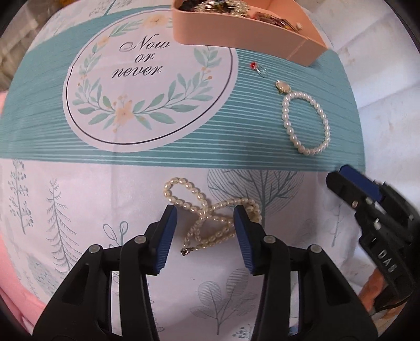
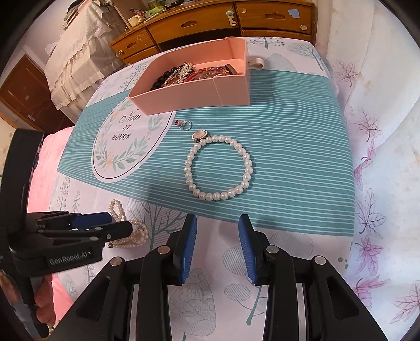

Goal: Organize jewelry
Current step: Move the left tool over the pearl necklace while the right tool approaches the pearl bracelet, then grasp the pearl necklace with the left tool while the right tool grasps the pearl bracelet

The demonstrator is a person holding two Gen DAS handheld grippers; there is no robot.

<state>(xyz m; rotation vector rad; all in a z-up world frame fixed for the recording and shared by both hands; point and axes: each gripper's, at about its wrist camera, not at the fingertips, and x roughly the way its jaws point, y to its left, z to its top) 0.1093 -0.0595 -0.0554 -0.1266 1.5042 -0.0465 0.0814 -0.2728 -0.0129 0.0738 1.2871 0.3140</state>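
A cream pearl necklace (image 1: 207, 221) lies in a loose tangle on the printed cloth, between the open fingers of my left gripper (image 1: 204, 212), which is empty. It also shows in the right wrist view (image 2: 131, 230) behind the left gripper (image 2: 105, 223). A round pearl bracelet (image 2: 218, 168) lies on the teal stripes ahead of my right gripper (image 2: 217, 223), which is open and empty. A small oval pendant (image 2: 199, 135) and a ring with a red stone (image 2: 183, 124) lie beyond it. The bracelet also shows in the left wrist view (image 1: 305, 123).
A pink box (image 2: 183, 97) holding several pieces of jewelry stands at the far side of the cloth. A wooden chest of drawers (image 2: 210, 23) stands behind the table. A pink cover (image 2: 44, 168) lies to the left.
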